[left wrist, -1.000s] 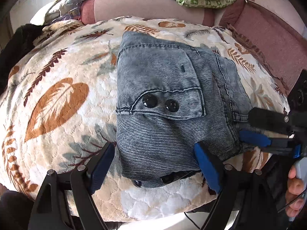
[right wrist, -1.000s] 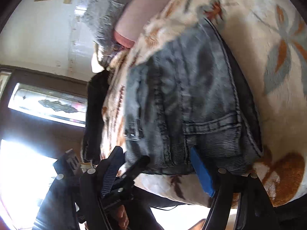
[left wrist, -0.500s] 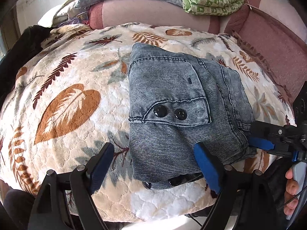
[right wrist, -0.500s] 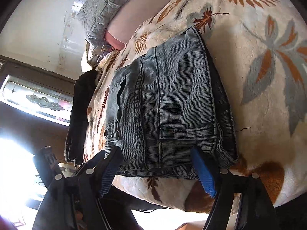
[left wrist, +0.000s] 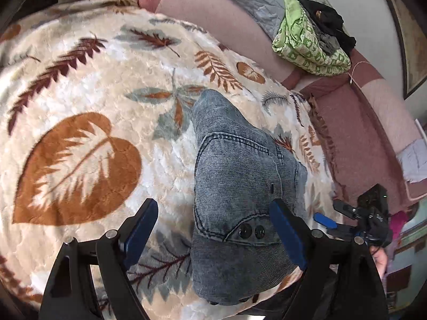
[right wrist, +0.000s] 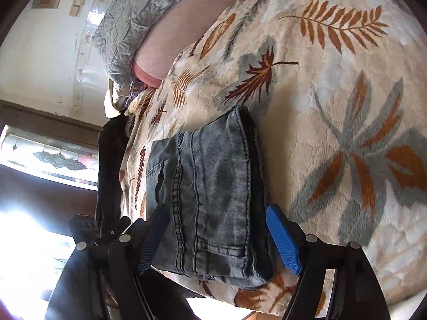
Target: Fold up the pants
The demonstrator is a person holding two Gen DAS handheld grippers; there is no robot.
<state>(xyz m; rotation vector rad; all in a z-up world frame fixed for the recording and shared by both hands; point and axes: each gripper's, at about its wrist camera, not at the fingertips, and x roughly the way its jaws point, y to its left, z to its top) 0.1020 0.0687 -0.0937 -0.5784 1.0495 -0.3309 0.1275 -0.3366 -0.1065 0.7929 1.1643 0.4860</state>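
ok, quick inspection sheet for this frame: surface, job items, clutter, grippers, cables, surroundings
Surface: cream plush blanket with brown and grey leaf print, spread over a bed.
Job's things: grey-blue washed denim pants, folded into a compact stack, lying flat near the blanket's front edge; two dark buttons on top.
Clutter: green patterned cloth bundle with a black garment on it, on the far pink sheet; grey quilted cover behind.
Grippers: left gripper open, above the pants, not gripping; right gripper open, jaws either side of the stack, pads not pressing.
Cables: nothing seen.
Surroundings: pale wall, a window with patterned glass, dark cloth at the bed's side.
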